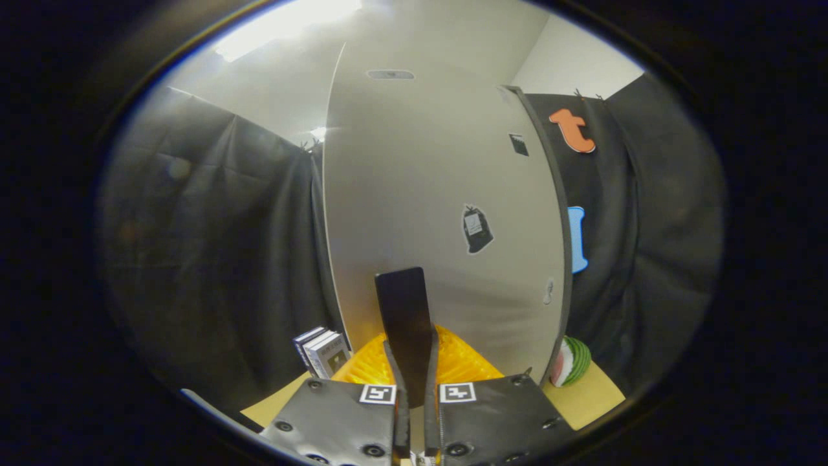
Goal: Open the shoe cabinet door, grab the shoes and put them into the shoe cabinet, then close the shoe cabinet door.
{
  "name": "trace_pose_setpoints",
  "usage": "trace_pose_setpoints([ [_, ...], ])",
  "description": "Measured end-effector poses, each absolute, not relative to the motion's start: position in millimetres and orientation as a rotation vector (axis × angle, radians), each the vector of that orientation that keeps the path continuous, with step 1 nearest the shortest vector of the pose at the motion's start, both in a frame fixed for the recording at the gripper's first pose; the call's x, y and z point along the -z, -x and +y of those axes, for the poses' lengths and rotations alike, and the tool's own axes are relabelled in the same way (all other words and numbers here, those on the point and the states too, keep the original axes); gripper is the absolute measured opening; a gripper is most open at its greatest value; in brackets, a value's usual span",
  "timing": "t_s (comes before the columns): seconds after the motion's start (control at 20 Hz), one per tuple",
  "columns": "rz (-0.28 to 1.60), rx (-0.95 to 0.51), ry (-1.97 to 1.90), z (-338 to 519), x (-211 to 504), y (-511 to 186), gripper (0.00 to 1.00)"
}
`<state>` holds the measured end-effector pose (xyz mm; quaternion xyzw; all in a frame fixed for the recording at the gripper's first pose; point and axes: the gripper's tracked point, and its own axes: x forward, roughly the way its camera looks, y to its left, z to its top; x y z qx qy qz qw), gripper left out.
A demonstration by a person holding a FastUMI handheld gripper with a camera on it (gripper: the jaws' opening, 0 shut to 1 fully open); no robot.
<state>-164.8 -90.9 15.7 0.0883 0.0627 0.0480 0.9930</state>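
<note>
Facing the gripper squarely, the shoe cabinet door [420,194] stands upright just beyond the fingers. Its long axis runs vertically and its dark right edge is turned slightly into view. Whether it is fully shut cannot be told. It rises from the tabletop [585,395], on which a yellow ribbed object [462,366] lies at its foot.

The gripper [412,353] is closed almost together on a dark flat piece [402,304]. This piece stands upright between the fingers with its long axis parallel to the door. It cannot be told whether it is a handle or a shoe.

The clamp should be kept firm and any pull directed straight back, so that twisting is avoided. A stack of books [323,353] and a striped round object [572,361] flank the door and should be cleared.
</note>
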Motion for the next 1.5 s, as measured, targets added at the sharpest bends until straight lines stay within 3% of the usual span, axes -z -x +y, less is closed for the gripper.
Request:
trace_pose_setpoints([
  [0.45, 0.149, -0.067, -0.159, -166.1, -19.4, 217.7, 0.09],
  [1.5, 0.163, 0.324, -0.089, -359.8, -1.3, 293.3, 0.03],
])
